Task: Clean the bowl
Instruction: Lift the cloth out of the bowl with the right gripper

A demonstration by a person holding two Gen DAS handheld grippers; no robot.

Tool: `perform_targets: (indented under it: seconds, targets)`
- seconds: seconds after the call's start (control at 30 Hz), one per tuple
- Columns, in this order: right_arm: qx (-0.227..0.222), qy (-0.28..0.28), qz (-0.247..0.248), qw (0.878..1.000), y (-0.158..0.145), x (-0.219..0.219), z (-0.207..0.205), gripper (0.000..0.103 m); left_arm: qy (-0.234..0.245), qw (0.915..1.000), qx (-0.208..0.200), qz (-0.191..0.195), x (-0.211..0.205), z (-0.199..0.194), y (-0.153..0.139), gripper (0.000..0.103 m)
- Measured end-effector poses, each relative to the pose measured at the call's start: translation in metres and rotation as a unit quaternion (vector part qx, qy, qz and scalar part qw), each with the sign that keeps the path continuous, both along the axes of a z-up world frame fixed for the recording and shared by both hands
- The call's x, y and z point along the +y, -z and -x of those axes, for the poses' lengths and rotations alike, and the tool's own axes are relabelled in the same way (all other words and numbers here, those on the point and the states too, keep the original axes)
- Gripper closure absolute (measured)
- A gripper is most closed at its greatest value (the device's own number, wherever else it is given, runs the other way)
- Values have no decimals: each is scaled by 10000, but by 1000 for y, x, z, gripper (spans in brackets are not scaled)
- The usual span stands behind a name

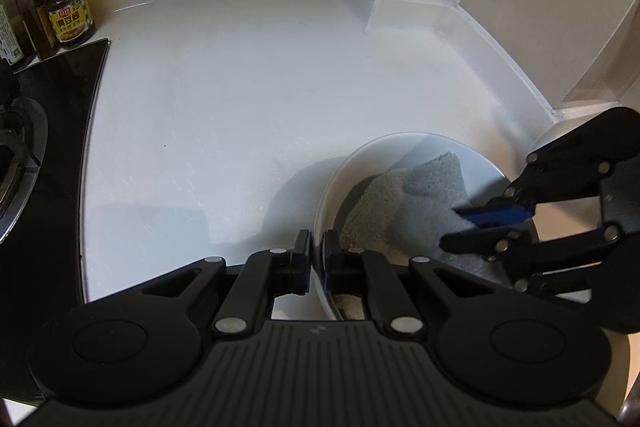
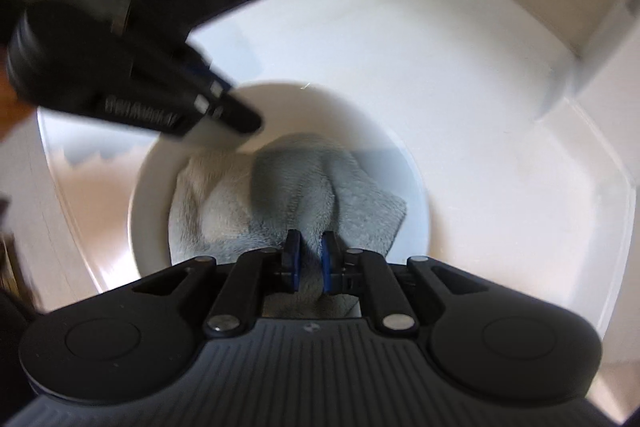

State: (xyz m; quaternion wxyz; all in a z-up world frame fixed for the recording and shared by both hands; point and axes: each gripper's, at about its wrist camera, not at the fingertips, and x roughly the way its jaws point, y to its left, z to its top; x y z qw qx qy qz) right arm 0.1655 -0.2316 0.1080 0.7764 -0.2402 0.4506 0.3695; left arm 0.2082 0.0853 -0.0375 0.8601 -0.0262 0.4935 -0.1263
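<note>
**Bowl pinned at the rim while a cloth wipes inside**

Left wrist view: the left gripper (image 1: 316,259) has its jaws closed on the near rim of the white bowl (image 1: 360,155), one pad outside the wall and one inside. That pinch looks meant to keep the bowl from sliding on the white bench (image 1: 240,107) during wiping. The bowl sits at about four o'clock in the view, near the corner of the wall. The right gripper (image 1: 472,227) comes in from three o'clock, its jaws clamped on a grey towelling cloth (image 1: 404,207) that fills the bowl's hollow. At ten o'clock, beside the black hob (image 1: 60,99), stands a jar (image 1: 71,13) with a checked lid and a yellow label in Chinese characters, too small to read reliably; a dark bottle (image 1: 24,7) stands next to it.

Right wrist view: the picture is blurred. The right gripper (image 2: 308,259) grips a fold of the cloth (image 2: 296,183), bunching it into a pad for rubbing. The bowl (image 2: 392,163) lies dead centre, and the left gripper (image 2: 240,115) holds its rim at ten o'clock. Raised lettering on that gripper is unreadable.
</note>
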Motion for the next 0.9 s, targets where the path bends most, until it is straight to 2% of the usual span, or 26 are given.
perform_targets:
  seconds: [0.1,0.17,0.37,0.5,0.53,0.7,0.9]
  targets:
    - [-93,221,-391,9989,-7,-12,1,95,-59,9999,-97,57,1,3,1,100]
    - [-238,396,-741,9962,-24,-32,8,95,-127,9998,-141,110,3,5,2,100]
    - [-916,820,-1275,9842,-54,-47,27,95,-314,9988,-276,247,7,10,4,100]
    - [-811,1247,-1687,9744,-23,7,12,94,-440,9976,-405,339,10,14,7,99]
    - [-611,1415,-1808,9714,-14,5,10,94,-472,9974,-429,337,10,15,7,99]
    - [-72,1779,-1672,9697,43,32,-12,92,-608,9964,-508,287,9,19,7,99]
    - [177,2229,-2020,9535,60,33,-34,86,-763,9949,-595,279,7,26,6,99]
